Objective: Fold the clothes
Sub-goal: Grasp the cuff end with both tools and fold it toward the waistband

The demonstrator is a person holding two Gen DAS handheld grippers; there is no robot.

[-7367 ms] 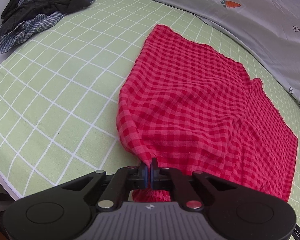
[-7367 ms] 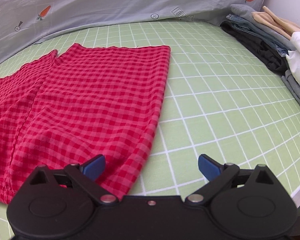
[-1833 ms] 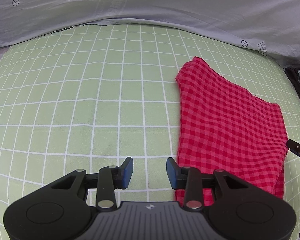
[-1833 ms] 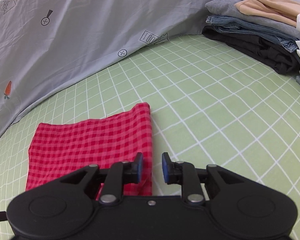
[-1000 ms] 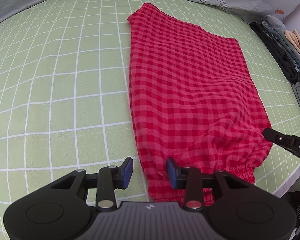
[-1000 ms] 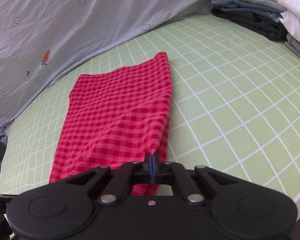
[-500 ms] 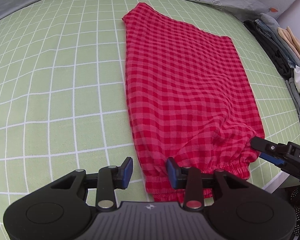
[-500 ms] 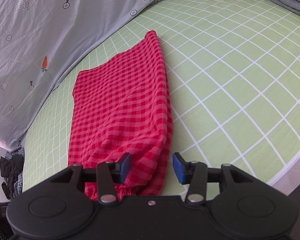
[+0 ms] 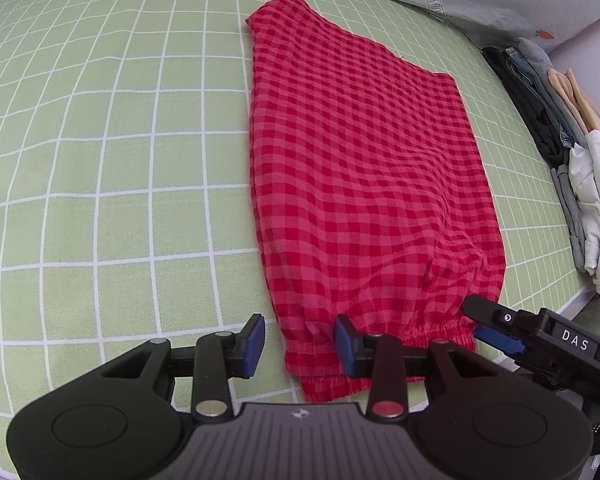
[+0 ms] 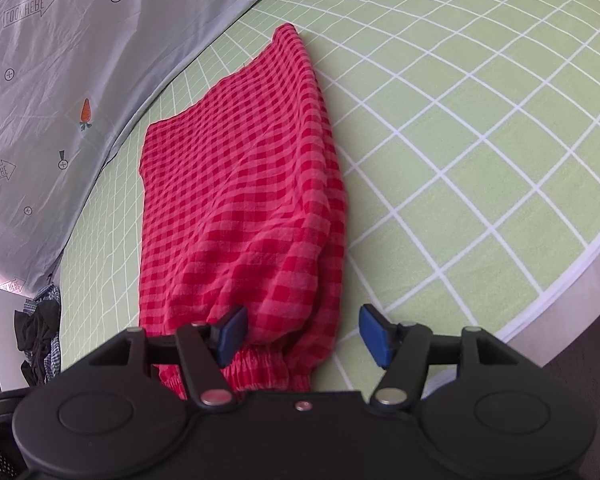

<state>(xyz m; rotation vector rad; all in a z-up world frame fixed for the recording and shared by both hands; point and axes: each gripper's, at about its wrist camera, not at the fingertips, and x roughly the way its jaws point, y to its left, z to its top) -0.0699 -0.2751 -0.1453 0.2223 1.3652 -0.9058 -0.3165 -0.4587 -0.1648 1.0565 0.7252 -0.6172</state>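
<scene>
A: Red checked cloth garment (image 9: 364, 168) flat on the green grid bedsheet (image 9: 100, 140), waistband at 6 o'clock.

B: Left hand-held gripper (image 9: 300, 340) and right hand-held gripper (image 10: 302, 334) both spread at waistband corners, holding nothing.

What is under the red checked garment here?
The red checked garment lies on the green grid sheet, which shows all around it. Whatever lies between its folded layers is covered.

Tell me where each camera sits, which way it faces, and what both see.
Left wrist: on the left tongs, open at the red checked pants waistband's left corner, facing along the bed; right tongs intrude.
Right wrist: on the right tongs, open at the right corner, facing the grey sheet.
Shared: pants, green grid bedsheet.
</scene>
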